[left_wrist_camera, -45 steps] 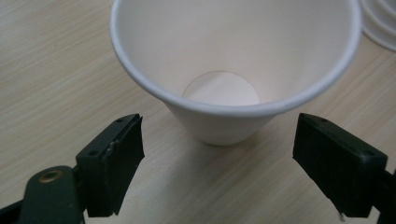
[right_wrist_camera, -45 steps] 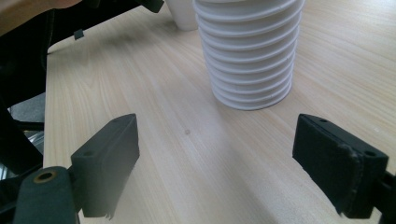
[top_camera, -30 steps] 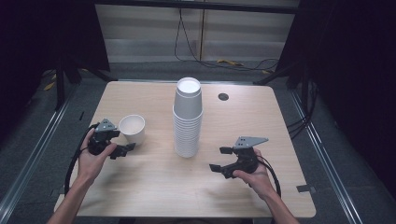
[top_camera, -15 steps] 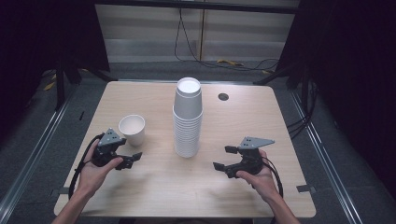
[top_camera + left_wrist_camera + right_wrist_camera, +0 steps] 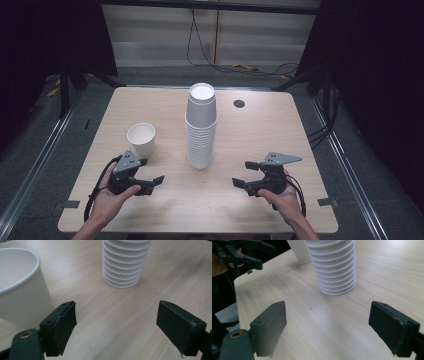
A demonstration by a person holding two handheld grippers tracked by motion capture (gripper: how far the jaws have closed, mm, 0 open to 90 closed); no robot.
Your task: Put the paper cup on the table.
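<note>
A single white paper cup (image 5: 141,139) stands upright on the pale wooden counter (image 5: 165,105), left of the middle, its mouth open and its wall tapering toward the base. From the left claw's own view it sits just beyond the left jaw, plain and unmarked (whether it brushes that jaw is hard to say at this angle). To its right, at the counter's centre, rises a tall stack of white cups (image 5: 201,127), mouths down, their rolled rims forming a ribbed column.

The left claw (image 5: 150,181) is held in a hand at the near left, nearer than the single cup and apart from it in the high view; its jaws stand wide with only bare wood between them. The right claw (image 5: 246,174) sits at the near right, jaws likewise wide and holding nothing, pointed toward the stack's base.
</note>
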